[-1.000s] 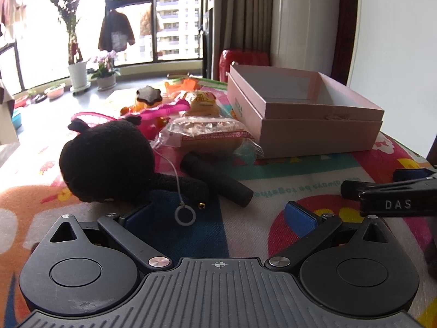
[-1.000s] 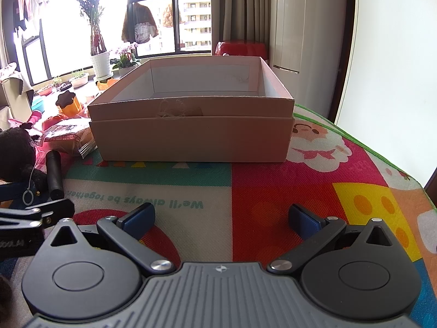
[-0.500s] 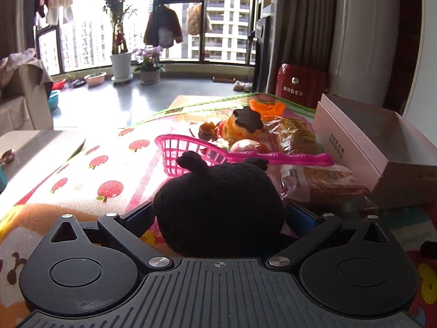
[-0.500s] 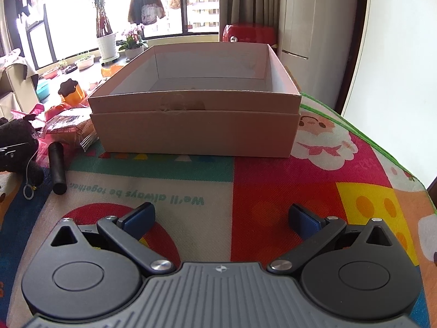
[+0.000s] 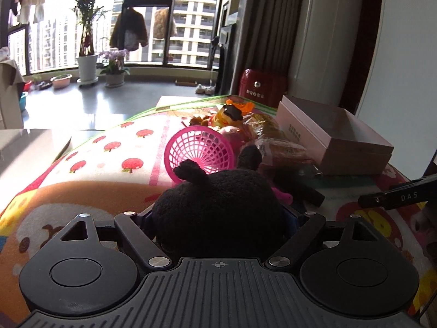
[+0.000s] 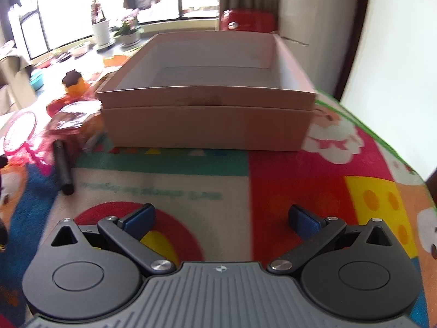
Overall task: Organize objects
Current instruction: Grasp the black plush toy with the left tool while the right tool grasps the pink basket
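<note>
Lifted since 0.5 s ago, the black plush toy [image 5: 218, 207] sits pinched in the left gripper [image 5: 218, 218]; right gripper [image 6: 221, 216] spread, pink box [image 6: 207, 114] at 12 o'clock.

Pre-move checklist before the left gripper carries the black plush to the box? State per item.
1. Left gripper closed on black plush toy: ok, the fingers hug both of its sides.
2. Plush lifted clear of the mat: cannot tell, its underside is hidden.
3. Pink box open and empty: ok, bare floor visible.
4. Right gripper free: ok, jaws wide apart, nothing between them.
5. Carry path: not ok, pink basket, black cylinder and wrapped snacks lie between plush and box.
</note>
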The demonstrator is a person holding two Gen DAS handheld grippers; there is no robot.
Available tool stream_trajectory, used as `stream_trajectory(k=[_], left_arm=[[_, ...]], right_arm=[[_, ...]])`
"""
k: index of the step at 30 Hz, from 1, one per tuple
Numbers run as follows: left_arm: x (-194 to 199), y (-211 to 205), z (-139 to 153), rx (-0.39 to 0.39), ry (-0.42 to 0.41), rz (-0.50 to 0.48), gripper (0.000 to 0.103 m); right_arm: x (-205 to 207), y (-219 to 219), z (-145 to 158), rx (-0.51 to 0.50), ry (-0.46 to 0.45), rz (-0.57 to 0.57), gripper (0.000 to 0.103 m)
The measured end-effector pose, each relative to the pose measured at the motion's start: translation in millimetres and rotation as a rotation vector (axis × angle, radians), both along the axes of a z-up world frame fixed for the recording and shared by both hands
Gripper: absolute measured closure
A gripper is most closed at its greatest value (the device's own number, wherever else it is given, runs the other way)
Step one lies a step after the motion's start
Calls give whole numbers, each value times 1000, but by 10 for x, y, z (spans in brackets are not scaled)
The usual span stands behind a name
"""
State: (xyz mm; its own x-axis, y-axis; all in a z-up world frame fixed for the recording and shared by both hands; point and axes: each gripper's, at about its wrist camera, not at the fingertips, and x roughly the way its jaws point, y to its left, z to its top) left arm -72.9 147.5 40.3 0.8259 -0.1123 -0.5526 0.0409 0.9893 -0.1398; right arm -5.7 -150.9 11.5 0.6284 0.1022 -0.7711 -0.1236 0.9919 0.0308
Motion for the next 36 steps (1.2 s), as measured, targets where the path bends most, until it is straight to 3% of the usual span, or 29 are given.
stream_trajectory(k=[6, 10, 14, 18, 21, 22, 23, 24, 29, 33, 36], left_arm=[[-233, 454, 55, -37, -22, 69, 15], [-335, 684, 40, -60, -16, 98, 15], [-358, 798, -1, -92, -10, 97, 15], [-263, 789, -45, -109, -8, 75, 15], [-281, 796, -88, -114, 1, 66, 15], [-274, 801, -93, -115, 2, 66, 15], [-290, 804, -101, -117, 4, 69, 15], [-290, 804, -98, -119, 6, 71, 15], [-331, 680, 0, -85, 2, 37, 15], [-393, 374, 124, -56, 6, -55, 15], [-289, 23, 286, -27, -15, -139, 15]], right_arm=[[-152, 969, 371, -46, -209, 293, 0], [-73, 1651, 380, -75, -263, 528, 0], [185, 2186, 328, -133, -266, 623, 0], [553, 2461, 217, -96, -153, 634, 0], [691, 2546, 107, -93, -87, 624, 0], [710, 2559, 92, -94, -86, 617, 5], [717, 2548, 94, -91, -87, 609, 17], [720, 2545, 105, -87, -81, 602, 20], [439, 2387, 311, -84, -121, 590, 20], [19, 1944, 588, -11, -132, 559, 20], [-361, 1387, 770, 11, -189, 492, 20]])
